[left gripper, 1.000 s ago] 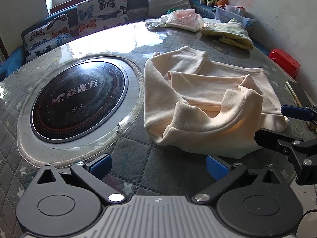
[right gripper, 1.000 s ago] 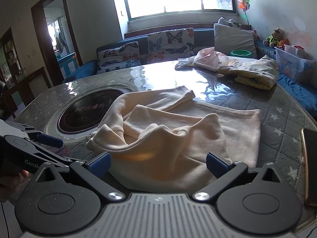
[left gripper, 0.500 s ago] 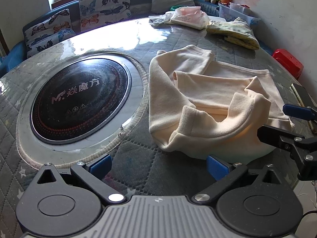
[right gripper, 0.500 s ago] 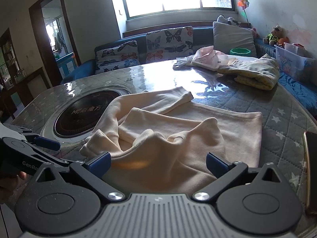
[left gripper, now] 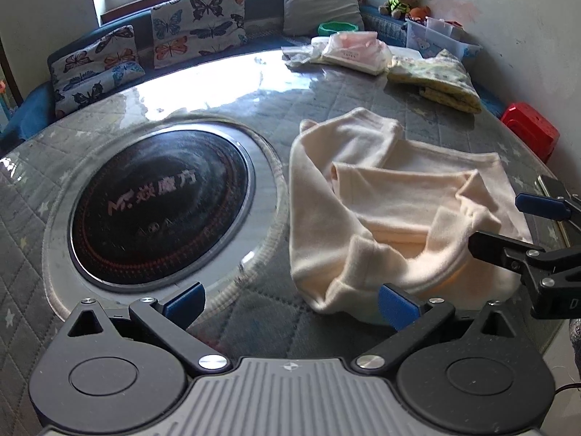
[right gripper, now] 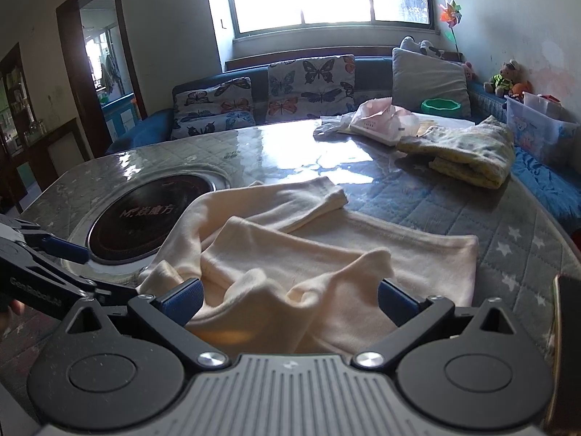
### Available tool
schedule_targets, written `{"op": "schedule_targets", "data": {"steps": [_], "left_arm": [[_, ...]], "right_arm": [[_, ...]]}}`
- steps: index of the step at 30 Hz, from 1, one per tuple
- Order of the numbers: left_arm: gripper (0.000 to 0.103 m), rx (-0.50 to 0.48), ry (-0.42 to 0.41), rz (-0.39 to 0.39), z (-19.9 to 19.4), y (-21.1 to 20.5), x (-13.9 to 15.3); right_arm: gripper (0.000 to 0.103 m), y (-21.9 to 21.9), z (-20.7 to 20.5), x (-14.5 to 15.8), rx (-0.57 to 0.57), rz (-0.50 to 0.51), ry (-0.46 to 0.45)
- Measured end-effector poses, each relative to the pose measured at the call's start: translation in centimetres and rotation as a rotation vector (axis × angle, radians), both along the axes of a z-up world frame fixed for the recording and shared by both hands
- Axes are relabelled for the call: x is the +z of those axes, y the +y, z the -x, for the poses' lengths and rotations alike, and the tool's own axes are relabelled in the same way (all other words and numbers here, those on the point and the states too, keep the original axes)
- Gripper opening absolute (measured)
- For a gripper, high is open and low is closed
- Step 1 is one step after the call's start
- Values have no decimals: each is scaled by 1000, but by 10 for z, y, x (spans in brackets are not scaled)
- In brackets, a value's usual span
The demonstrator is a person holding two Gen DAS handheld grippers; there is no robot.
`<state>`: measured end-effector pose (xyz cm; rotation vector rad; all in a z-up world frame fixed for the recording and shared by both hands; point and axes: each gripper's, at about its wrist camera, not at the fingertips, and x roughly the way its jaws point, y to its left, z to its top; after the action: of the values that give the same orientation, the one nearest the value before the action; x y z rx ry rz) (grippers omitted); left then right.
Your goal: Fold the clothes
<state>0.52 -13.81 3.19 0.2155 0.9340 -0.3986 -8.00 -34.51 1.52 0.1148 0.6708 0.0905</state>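
Note:
A cream long-sleeved top [left gripper: 399,196] lies crumpled on the quilted table, its sleeves folded across the body and its collar rumpled at the near edge. It fills the middle of the right wrist view [right gripper: 326,254]. My left gripper [left gripper: 290,299] is open and empty, low over the table just short of the top's near left corner. My right gripper [right gripper: 288,296] is open, with the top's near edge lying between its jaws. It shows at the right edge of the left wrist view [left gripper: 508,225].
A round black hotplate [left gripper: 159,203] is set into the table left of the top. Folded clothes [left gripper: 435,80] lie at the far side. A phone [right gripper: 566,319] lies at the right edge. A red stool [left gripper: 530,130] and a sofa with butterfly cushions [right gripper: 290,87] stand beyond.
Both grippers have moved closer to the top and lower over the table. The top's near edge now lies between the right jaws. Both jaws have stayed open.

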Motion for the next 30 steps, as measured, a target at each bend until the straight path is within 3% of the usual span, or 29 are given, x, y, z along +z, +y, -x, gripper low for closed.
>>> {"op": "schedule_targets", "data": {"steps": [14,20,24,28,30], "left_arm": [[103,0,-80,0,-53,-22,15],[99,-33,-107,14,-74,-37,13],[82,-45,-91,50,-91,-42,9],[81,-62,-88,74,-106,-47,3],[81,-69,-82,79,-114,-51,-1]], "right_arm": [[102,-21,-64,4,2,84,33],[86,-13,-90,-10,73,95,94],[75,-6,-101,-20,121,95,130],[57,-3,-107,-28,151,93,162],[55,-2,-107,-30,168,103,171]]}}
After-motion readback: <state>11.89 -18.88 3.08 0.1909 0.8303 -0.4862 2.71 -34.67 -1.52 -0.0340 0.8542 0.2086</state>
